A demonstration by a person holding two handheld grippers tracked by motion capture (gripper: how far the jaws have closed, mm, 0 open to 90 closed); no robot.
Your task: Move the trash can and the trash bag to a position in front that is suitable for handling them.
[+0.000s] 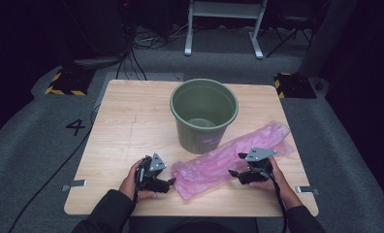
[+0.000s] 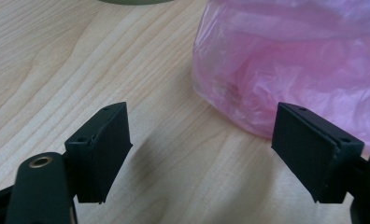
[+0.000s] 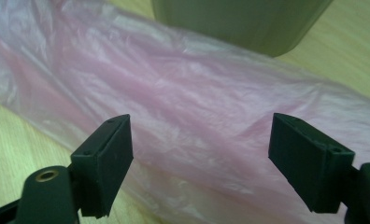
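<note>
A long crumpled pink plastic bag [image 1: 219, 162] lies slantwise on the wooden table [image 1: 127, 121], in front of an upright green bucket [image 1: 200, 136]. My left gripper [image 1: 170, 182] sits low at the bag's near left end, jaws open. In the left gripper view the gripper [image 2: 202, 109] has bare wood between its jaws, and the bag [image 2: 290, 56] bulges just beyond the right jaw. My right gripper [image 1: 237, 164] hovers at the bag's middle, open. In the right gripper view the gripper [image 3: 199, 119] has the bag [image 3: 197, 84] spread under and past its jaws, with the bucket [image 3: 239, 23] behind.
The bucket's inside looks empty. Small metal brackets [image 1: 74, 184] stick out from the table's near corners. Cables [image 1: 132, 53], a white stand [image 1: 224, 24] and yellow-black striped blocks [image 1: 66, 82] are on the grey floor beyond the table.
</note>
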